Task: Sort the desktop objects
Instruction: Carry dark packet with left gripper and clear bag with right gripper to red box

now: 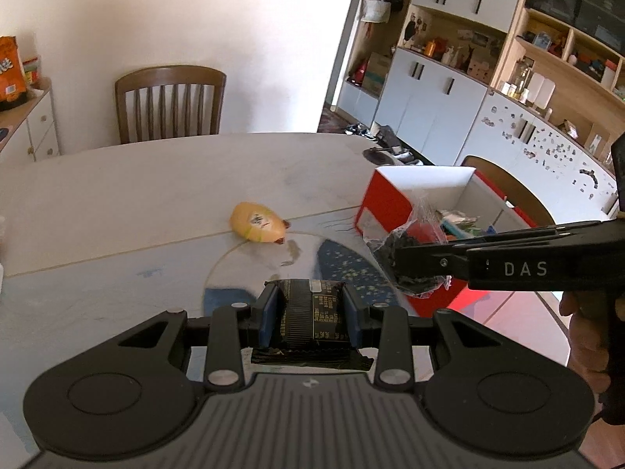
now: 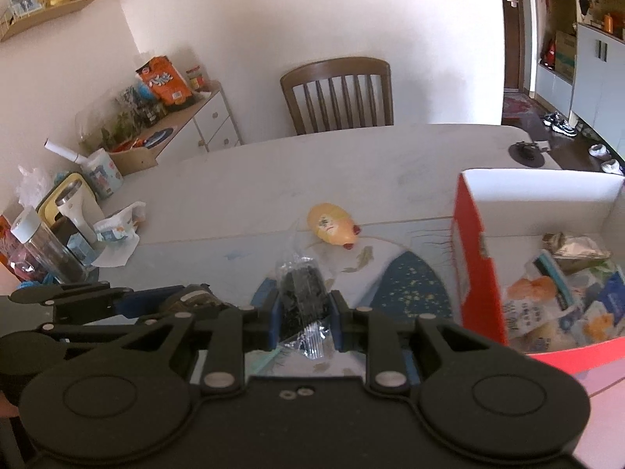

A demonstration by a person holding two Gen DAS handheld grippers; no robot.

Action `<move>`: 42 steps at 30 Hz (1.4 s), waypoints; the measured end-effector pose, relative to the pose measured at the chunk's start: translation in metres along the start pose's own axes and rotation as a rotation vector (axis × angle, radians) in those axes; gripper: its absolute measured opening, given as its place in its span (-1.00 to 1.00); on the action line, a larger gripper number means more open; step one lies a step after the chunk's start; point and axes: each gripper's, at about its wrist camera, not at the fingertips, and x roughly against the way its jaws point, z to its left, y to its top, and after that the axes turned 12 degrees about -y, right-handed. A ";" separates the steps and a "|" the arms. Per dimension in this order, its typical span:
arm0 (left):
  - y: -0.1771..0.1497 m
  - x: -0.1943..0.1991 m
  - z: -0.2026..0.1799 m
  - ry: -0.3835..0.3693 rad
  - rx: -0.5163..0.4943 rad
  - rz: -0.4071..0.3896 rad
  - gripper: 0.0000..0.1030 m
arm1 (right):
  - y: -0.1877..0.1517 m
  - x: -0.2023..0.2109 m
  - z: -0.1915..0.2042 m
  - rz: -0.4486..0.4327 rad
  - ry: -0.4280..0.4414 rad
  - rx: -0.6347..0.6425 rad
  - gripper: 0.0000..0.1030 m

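The left tongs (image 1: 310, 310) are clamped on a dark snack packet (image 1: 312, 312); the right tongs (image 2: 304, 312) are clamped on a clear bag of dark bits (image 2: 302, 293) (both lifted off the surface (image 1: 117, 195)); the red box (image 1: 384, 203) sits at two o'clock; a yellow toy (image 1: 258, 227) lies at twelve.

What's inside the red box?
The red box holds a heap of snack packets: a crumpled silvery bag on top, and orange and blue printed wrappers. Whatever lies beneath them, and behind the box's near wall, is hidden.
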 end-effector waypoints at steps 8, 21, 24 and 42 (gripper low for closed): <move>0.008 -0.020 -0.033 -0.022 -0.034 0.012 -0.34 | -0.004 0.011 -0.036 -0.009 -0.020 -0.038 -0.54; 0.022 -0.065 -0.088 -0.063 -0.086 0.030 -0.34 | -0.008 0.026 -0.106 -0.035 -0.060 -0.099 -0.54; 0.026 -0.077 -0.099 -0.072 -0.097 0.035 -0.34 | -0.009 0.028 -0.123 -0.037 -0.069 -0.113 -0.54; 0.049 -0.135 -0.147 -0.098 -0.153 0.065 -0.34 | -0.007 0.025 -0.204 -0.036 -0.107 -0.171 -0.54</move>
